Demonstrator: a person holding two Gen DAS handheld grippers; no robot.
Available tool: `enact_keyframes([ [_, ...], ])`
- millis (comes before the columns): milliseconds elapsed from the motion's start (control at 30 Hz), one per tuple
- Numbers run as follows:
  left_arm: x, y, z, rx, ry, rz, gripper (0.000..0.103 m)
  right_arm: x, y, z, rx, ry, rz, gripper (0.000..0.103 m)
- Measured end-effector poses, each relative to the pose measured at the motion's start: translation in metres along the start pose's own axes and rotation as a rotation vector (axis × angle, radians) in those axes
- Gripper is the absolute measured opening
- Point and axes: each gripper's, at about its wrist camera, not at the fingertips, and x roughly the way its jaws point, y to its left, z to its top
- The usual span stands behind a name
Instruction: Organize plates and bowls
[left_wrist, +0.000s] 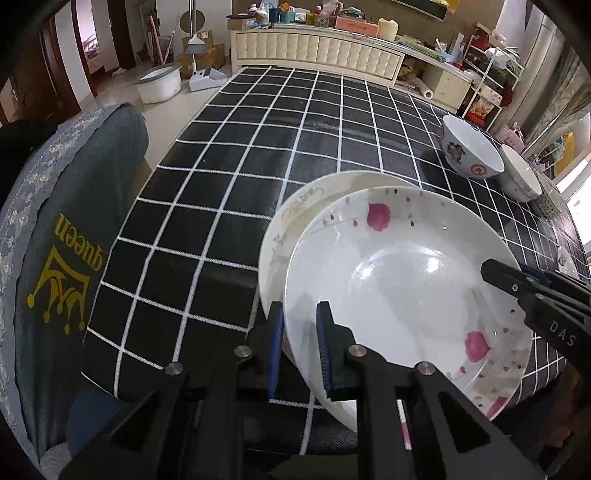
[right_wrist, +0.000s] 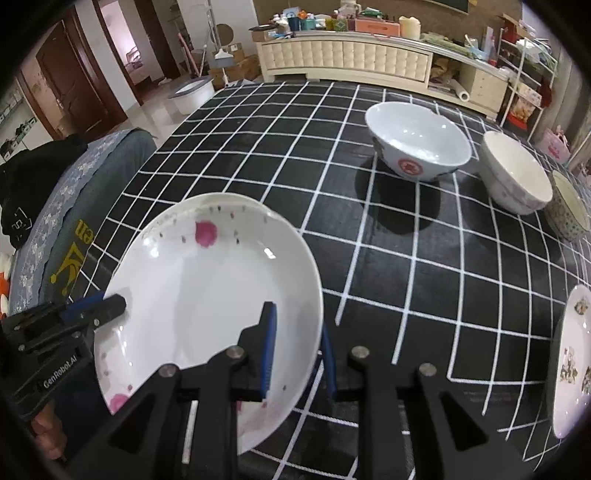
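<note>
A white plate with pink flowers (left_wrist: 399, 280) (right_wrist: 207, 295) hangs tilted over the black checked table (left_wrist: 229, 206), held from both sides. My left gripper (left_wrist: 299, 310) is shut on the plate's left rim, one pad on each face. My right gripper (right_wrist: 297, 321) is shut on the opposite rim. Each gripper also shows in the other's view: the right gripper (left_wrist: 495, 273) at the plate's right edge, the left gripper (right_wrist: 114, 301) at its left edge. Right under the held plate lies a second white plate (left_wrist: 314, 195) with a faint grey and gold pattern, partly hidden.
A white bowl with a red emblem (right_wrist: 417, 144), a plain white bowl (right_wrist: 513, 173) and a speckled bowl (right_wrist: 569, 206) stand at the far right of the table. A patterned plate (right_wrist: 572, 362) lies at the right edge. A chair with a grey cover (left_wrist: 74, 258) stands at the left.
</note>
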Motion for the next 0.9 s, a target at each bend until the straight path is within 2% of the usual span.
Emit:
enact_keyframes([
  [200, -0.004, 0.008, 0.005, -0.025, -0.018, 0.013, 0.016, 0.002, 0.002, 0.004, -0.009, 0.0, 0.019, 0.027],
  [467, -0.016, 0.012, -0.003, -0.059, -0.026, 0.03, 0.016, -0.014, 0.002, -0.004, -0.019, -0.026, 0.029, 0.027],
  [900, -0.054, -0.036, -0.007, 0.018, -0.073, 0.01, 0.016, -0.062, -0.031, -0.016, 0.019, -0.104, 0.027, 0.027],
])
